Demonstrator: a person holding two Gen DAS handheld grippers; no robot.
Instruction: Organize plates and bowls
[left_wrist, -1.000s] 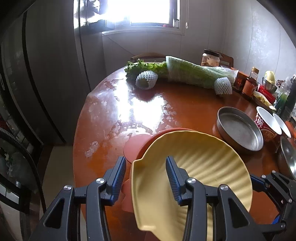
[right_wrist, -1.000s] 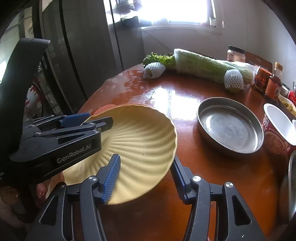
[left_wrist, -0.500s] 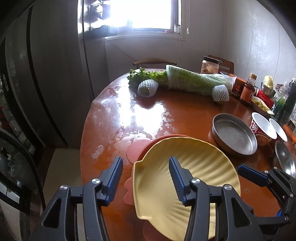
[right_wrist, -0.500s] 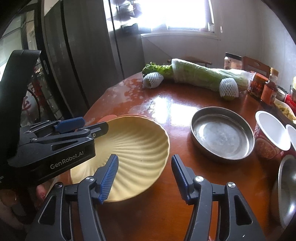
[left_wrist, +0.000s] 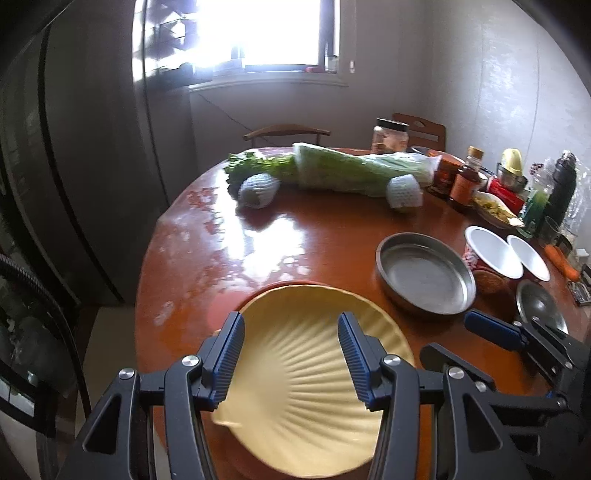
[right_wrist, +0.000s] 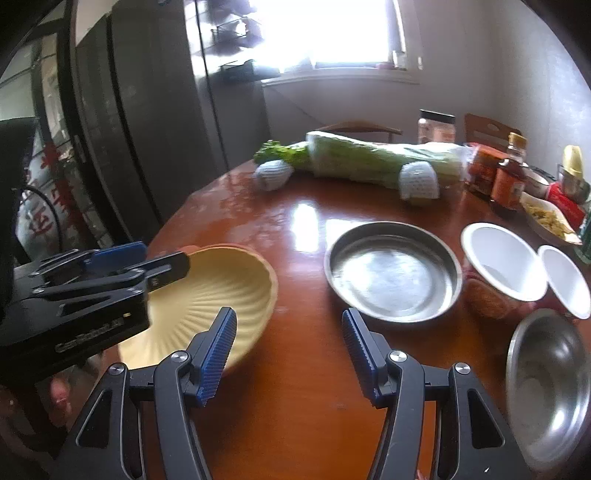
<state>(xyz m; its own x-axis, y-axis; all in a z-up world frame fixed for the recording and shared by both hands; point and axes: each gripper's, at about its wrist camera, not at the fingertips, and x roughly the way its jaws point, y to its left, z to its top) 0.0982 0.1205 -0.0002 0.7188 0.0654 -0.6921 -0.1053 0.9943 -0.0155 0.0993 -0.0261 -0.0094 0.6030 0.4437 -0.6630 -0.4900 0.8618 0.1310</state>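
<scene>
Both tongs, left tongs (left_wrist: 291, 356) and right tongs (right_wrist: 288, 354), hang released, gripping nothing. Risk, I judge: a low finger could clip the yellow shell-shaped plate (left_wrist: 306, 365) and skid it off the near bench (right_wrist: 295, 417) edge. It sits on a reddish plate (left_wrist: 258, 290), under the left tongs, left of the right.
</scene>
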